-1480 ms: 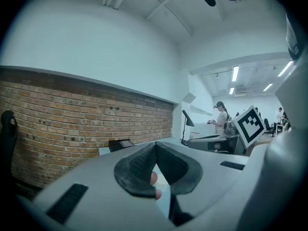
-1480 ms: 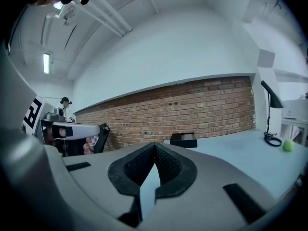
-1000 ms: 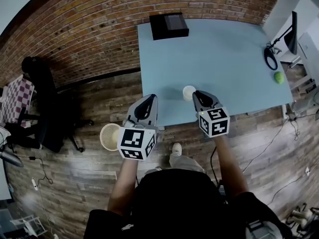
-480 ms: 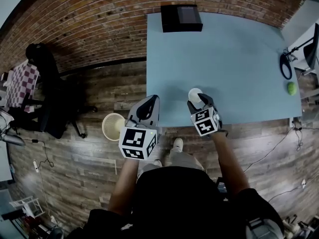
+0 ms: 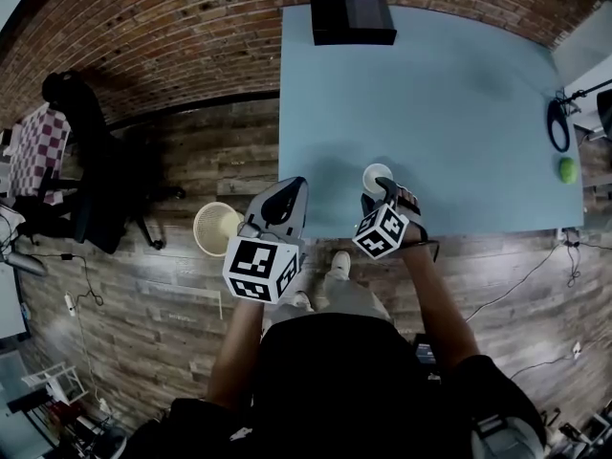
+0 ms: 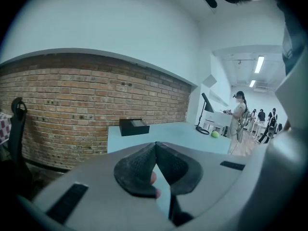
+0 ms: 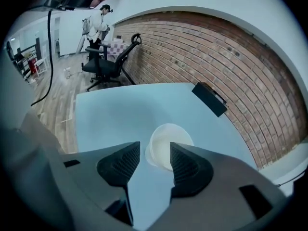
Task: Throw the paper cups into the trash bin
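Observation:
A white paper cup (image 5: 377, 177) stands upright, mouth up, on the blue table (image 5: 459, 94) near its front edge. My right gripper (image 5: 382, 197) points down at it from the near side. Its jaws have just been opening, and now the right gripper (image 7: 155, 153) is open. The cup (image 7: 168, 146) sits just beyond the fingertips, touched by neither pad. My left gripper (image 5: 279, 207) hangs over the floor beside the table's left front corner. The left gripper (image 6: 155, 146) is shut, tips together, with no cup in it. A white mesh trash bin (image 5: 216, 229) stands on the wooden floor just left of it.
A black box (image 5: 352, 15) lies at the table's far edge by the brick wall. A green ball (image 5: 568, 169) and a black ring-shaped stand (image 5: 557, 125) are at the table's right side. A black office chair (image 5: 76, 161) stands far left. People (image 6: 238, 114) stand in the background.
My right gripper has sunk towards the table behind the cup and rolled, its marker cube now tilted. The left gripper has dropped a little beside the bin.

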`<state>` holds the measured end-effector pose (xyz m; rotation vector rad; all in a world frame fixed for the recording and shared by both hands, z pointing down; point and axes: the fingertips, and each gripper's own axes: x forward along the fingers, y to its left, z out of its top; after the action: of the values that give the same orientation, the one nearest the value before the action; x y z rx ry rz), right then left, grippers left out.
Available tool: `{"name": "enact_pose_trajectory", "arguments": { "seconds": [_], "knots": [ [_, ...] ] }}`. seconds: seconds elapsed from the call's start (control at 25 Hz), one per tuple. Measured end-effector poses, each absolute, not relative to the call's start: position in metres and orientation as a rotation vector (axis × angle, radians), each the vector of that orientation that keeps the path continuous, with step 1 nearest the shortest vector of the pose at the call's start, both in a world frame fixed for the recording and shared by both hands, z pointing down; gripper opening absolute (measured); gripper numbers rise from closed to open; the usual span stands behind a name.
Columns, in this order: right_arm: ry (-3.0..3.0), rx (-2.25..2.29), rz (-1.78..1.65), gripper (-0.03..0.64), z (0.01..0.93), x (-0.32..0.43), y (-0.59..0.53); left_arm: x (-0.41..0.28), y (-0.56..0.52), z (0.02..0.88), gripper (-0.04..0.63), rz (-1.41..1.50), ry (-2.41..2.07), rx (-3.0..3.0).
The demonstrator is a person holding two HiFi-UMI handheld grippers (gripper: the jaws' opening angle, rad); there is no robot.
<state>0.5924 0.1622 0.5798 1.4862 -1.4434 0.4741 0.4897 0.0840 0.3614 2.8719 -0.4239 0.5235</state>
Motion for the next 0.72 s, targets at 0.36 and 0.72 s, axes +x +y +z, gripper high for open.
{"name": "enact_pose_trajectory", "arguments": {
  "seconds": [0.36,0.72],
  "knots": [
    [-1.415,1.436,0.435,0.097,0.5817,0.5966,0.1650,0.4914,0.0789,0.3677,0.003,0.529,-0.459,2.858],
    [-1.419,1.405,0.411,0.041,0.5798,0.5944,0.1688,0.4866,0.0816,0.3713,0.003,0.519,-0.474,2.833]
  ]
}}
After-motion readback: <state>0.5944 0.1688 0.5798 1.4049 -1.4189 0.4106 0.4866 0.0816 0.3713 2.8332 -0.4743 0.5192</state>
